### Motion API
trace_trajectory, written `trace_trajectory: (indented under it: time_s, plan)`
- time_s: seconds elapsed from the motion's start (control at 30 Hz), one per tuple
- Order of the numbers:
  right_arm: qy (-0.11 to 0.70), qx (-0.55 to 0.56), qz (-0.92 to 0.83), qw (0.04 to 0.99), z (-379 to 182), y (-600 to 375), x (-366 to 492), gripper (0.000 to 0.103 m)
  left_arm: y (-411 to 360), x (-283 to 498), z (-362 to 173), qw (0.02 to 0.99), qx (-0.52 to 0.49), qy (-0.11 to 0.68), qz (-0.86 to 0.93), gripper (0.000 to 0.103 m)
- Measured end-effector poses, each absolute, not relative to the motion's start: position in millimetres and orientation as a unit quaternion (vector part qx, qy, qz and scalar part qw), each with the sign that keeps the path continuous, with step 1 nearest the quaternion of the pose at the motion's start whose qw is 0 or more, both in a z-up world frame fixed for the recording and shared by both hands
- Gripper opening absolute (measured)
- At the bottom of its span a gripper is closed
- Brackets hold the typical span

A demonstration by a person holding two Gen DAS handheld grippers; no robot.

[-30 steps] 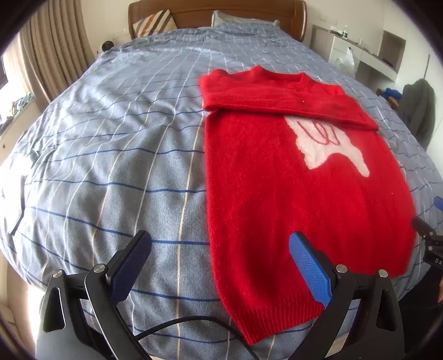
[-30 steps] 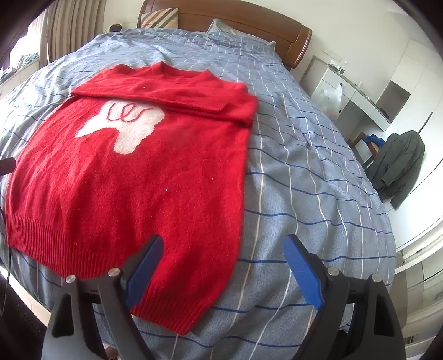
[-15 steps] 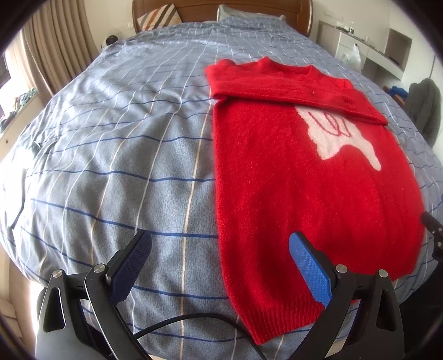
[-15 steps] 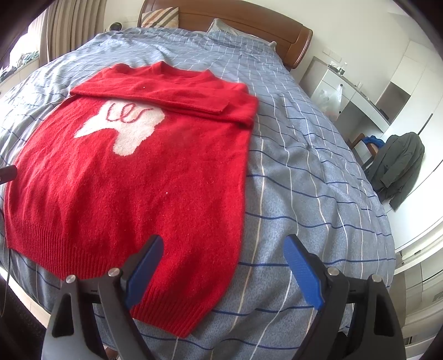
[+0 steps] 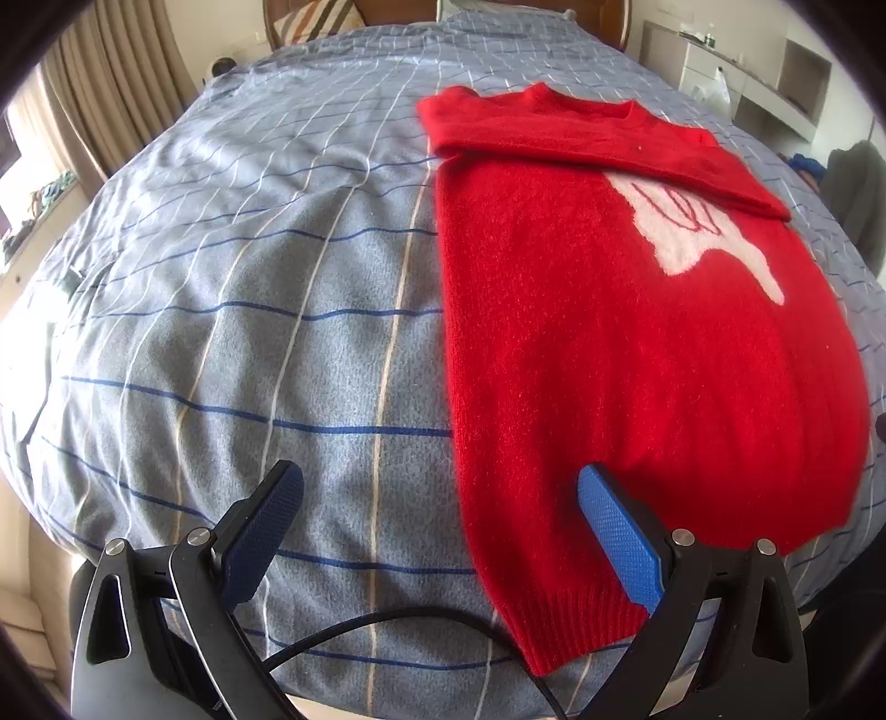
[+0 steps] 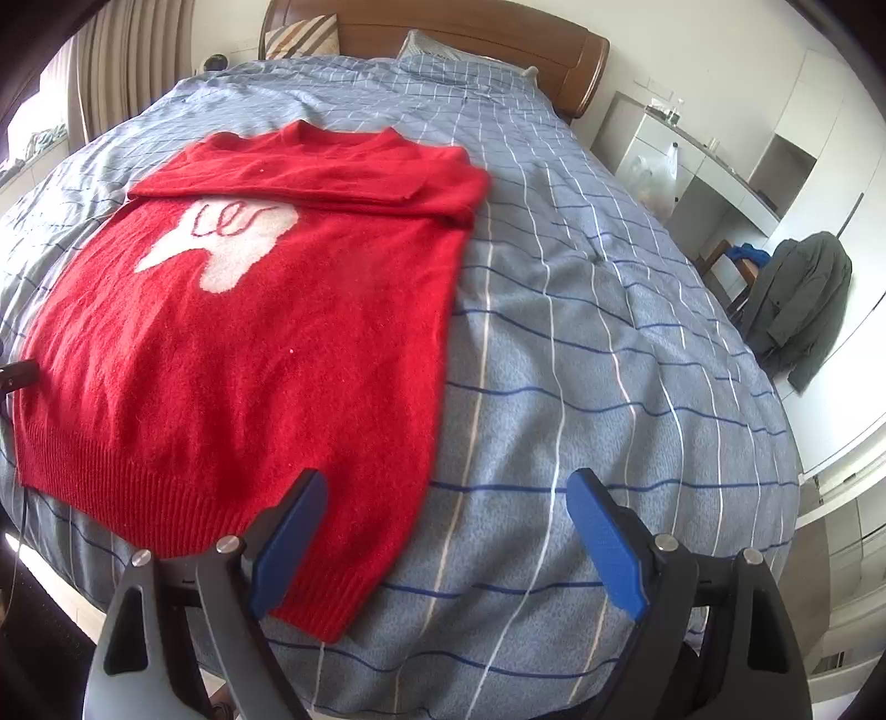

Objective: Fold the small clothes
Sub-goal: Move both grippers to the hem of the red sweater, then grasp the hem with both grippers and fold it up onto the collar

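Observation:
A red knit sweater (image 5: 620, 354) with a white motif lies flat on the bed, both sleeves folded across its chest near the collar. It also shows in the right wrist view (image 6: 249, 354). My left gripper (image 5: 437, 487) is open and empty above the sweater's lower left corner at the hem. My right gripper (image 6: 448, 493) is open and empty above the lower right corner of the hem. Neither gripper touches the cloth.
The bed (image 6: 581, 343) has a blue-grey checked cover, with pillows and a wooden headboard (image 6: 443, 27) at the far end. A curtain (image 5: 111, 99) hangs on the left. A desk and a chair with a dark jacket (image 6: 797, 299) stand on the right.
Both grippers have moved forward and lower toward the sweater's hem corners. The sweater has not moved. Both grippers stay open.

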State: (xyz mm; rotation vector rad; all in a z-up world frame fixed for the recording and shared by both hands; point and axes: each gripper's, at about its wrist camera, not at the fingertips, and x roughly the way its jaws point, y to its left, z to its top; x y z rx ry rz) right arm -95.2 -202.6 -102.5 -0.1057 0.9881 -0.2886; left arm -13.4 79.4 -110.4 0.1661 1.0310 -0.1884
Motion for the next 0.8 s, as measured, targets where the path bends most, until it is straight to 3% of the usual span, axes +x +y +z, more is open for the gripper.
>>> trace_trajectory:
  time_s: [0.2, 0.47, 0.7, 0.73, 0.8]
  plan:
    - [0.487, -0.006, -0.127, 0.864, -108, -217, -106, 0.087, 79, -13, -113, 0.860, 0.086, 0.493, -0.096, 0.100]
    - [0.529, 0.132, -0.023, 0.838, -127, -231, -132, 0.086, 101, -24, -125, 0.837, 0.019, 0.516, -0.179, 0.097]
    - [0.526, 0.242, 0.023, 0.815, -151, -244, -124, 0.070, 108, -42, -130, 0.815, 0.021, 0.536, -0.219, 0.072]
    - [0.532, 0.248, 0.030, 0.809, -154, -243, -121, 0.069, 112, -43, -127, 0.812, 0.017, 0.540, -0.222, 0.063]
    - [0.533, 0.249, 0.041, 0.808, -152, -240, -121, 0.069, 129, -42, -116, 0.811, -0.018, 0.540, -0.223, 0.059]
